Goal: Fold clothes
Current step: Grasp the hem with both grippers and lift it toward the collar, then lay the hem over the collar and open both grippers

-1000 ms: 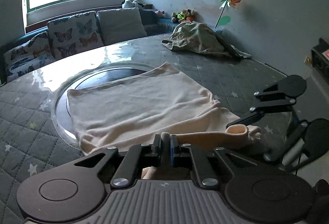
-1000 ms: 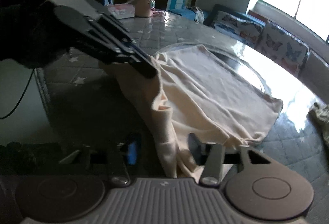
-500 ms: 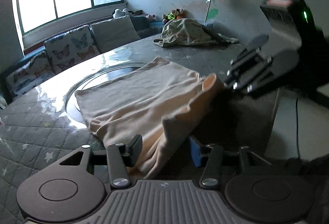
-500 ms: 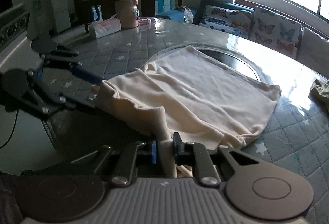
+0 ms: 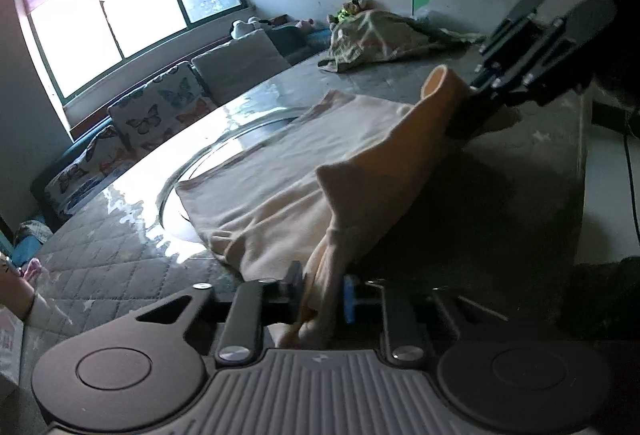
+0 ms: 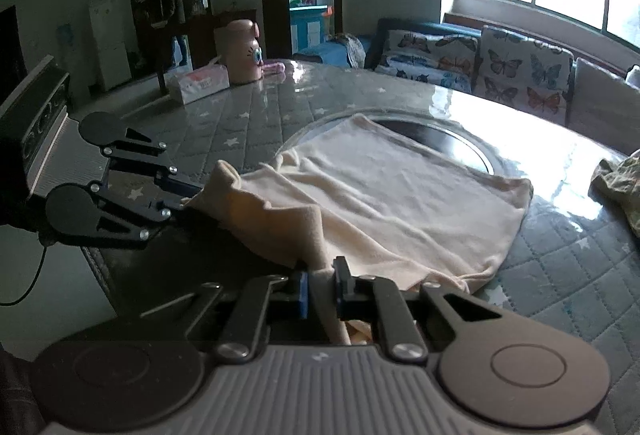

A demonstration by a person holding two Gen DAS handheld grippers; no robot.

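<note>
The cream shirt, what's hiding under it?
Under the shirt lies a round glass turntable on the quilted table. Only the turntable's far part shows; the shirt covers the rest.

The olive garment is cut off by the frame edge, its shape perhaps unreadable.

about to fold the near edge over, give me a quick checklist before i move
1. Left gripper shut on the cream garment: ok.
2. Right gripper shut on the near edge: ok.
3. Edge lifted off the table between the grippers: ok.
4. Far half lying flat on the glass turntable: ok, light creases.
5. Olive garment apart from the fold path: ok.
6. Equal grip depth on both corners: cannot tell.
</note>
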